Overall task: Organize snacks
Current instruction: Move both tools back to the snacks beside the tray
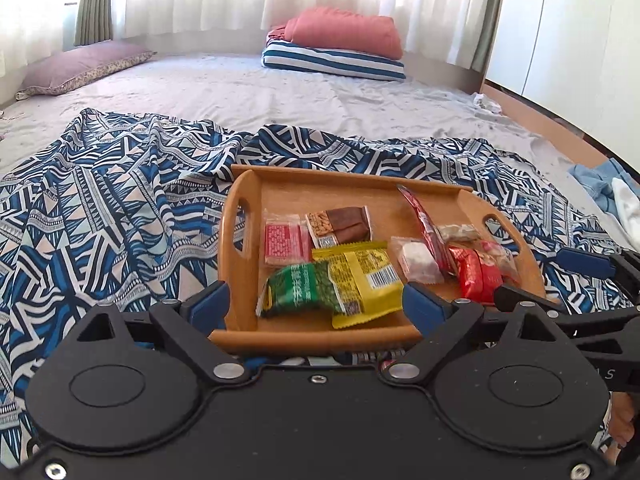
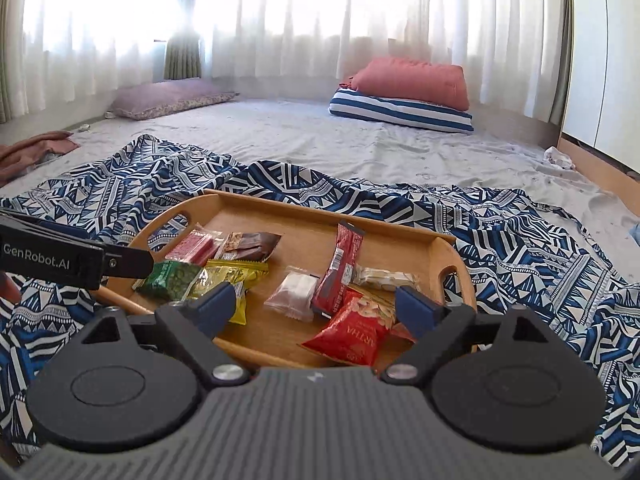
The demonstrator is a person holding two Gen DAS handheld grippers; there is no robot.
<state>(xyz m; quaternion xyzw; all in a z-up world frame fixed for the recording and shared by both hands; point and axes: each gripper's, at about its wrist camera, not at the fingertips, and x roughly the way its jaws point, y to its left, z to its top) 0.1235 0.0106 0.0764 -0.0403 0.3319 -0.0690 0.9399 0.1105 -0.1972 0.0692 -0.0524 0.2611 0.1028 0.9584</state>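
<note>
Holding both tools low over the bed, you keep your left gripper (image 1: pixel 316 300) and right gripper (image 2: pixel 316 306) spread wide, with nothing between the blue fingers (image 1: pixel 210 300) of either one. A wooden tray (image 1: pixel 344 184) sits on a blue patterned cloth (image 1: pixel 100 200) and carries all the snacks in view. At its left end, a pink packet (image 1: pixel 285 239) lies beside a brown bar (image 1: pixel 344 226), with a green packet (image 1: pixel 298 288) overlapping a yellow packet (image 1: pixel 366 276) just in front of them. At its right end, a long red stick (image 2: pixel 338 268) partly covers a clear-wrapped white sweet (image 2: pixel 296 290), while a red nut packet (image 2: pixel 352 336) lies nearest your right gripper. Folded bedding (image 2: pixel 404 96) and a purple pillow (image 2: pixel 168 98) rest far back by the curtains (image 2: pixel 280 20).
</note>
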